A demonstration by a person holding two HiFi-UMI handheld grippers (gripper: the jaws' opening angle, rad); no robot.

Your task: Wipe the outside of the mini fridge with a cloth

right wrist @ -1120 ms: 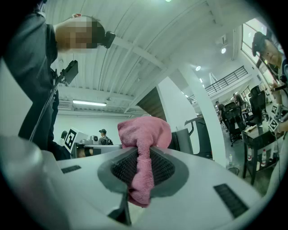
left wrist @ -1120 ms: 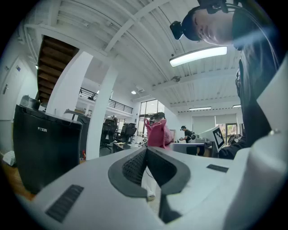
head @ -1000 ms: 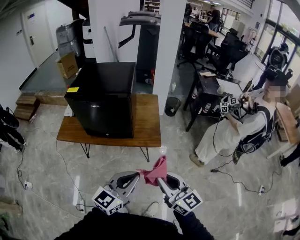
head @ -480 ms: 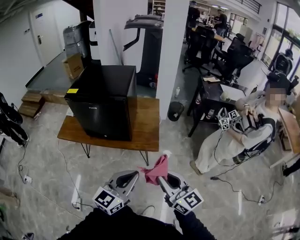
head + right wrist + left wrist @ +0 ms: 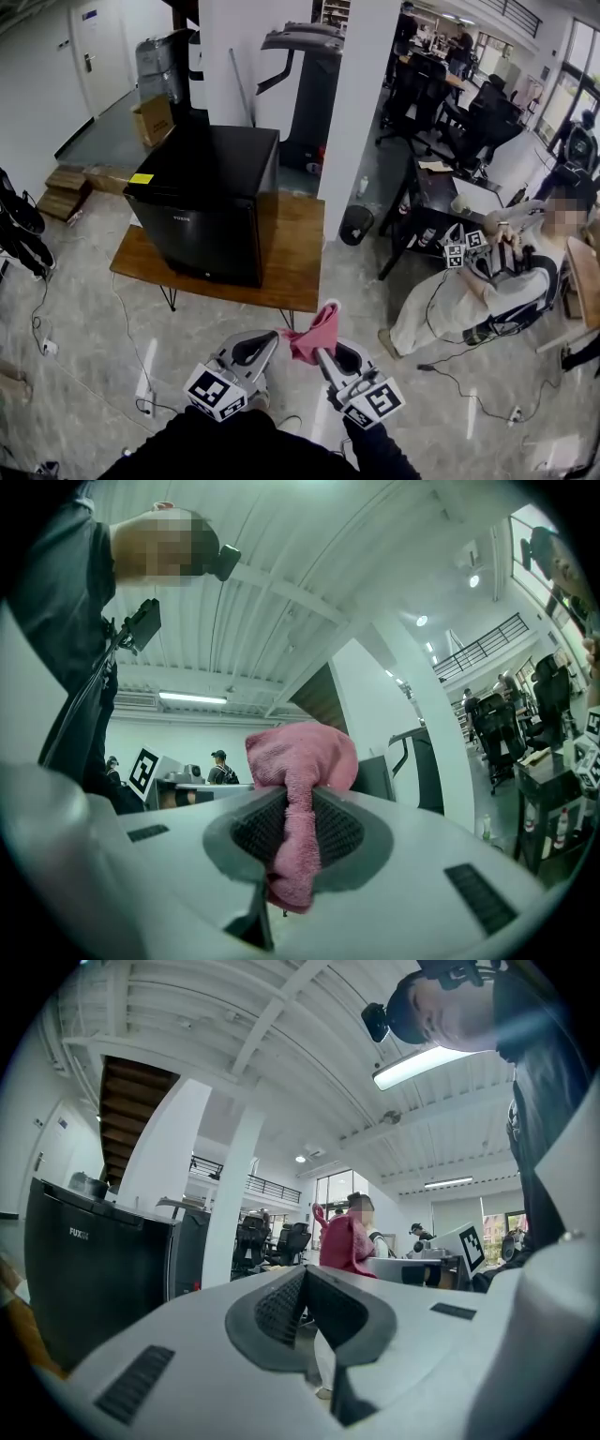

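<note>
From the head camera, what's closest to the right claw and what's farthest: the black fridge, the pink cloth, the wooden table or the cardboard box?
1. Pink cloth, pinched in the right claw.
2. Wooden table, just ahead.
3. Black fridge, on the table's left part.
4. Cardboard box, far back left.

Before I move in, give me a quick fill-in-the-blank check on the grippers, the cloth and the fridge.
The cloth clamped in the right gripper is ____ in colour.
The left gripper has its jaws shut on ____.
The black mini fridge stands on a table made of ____.
Missing words: pink; nothing; wood.
</note>
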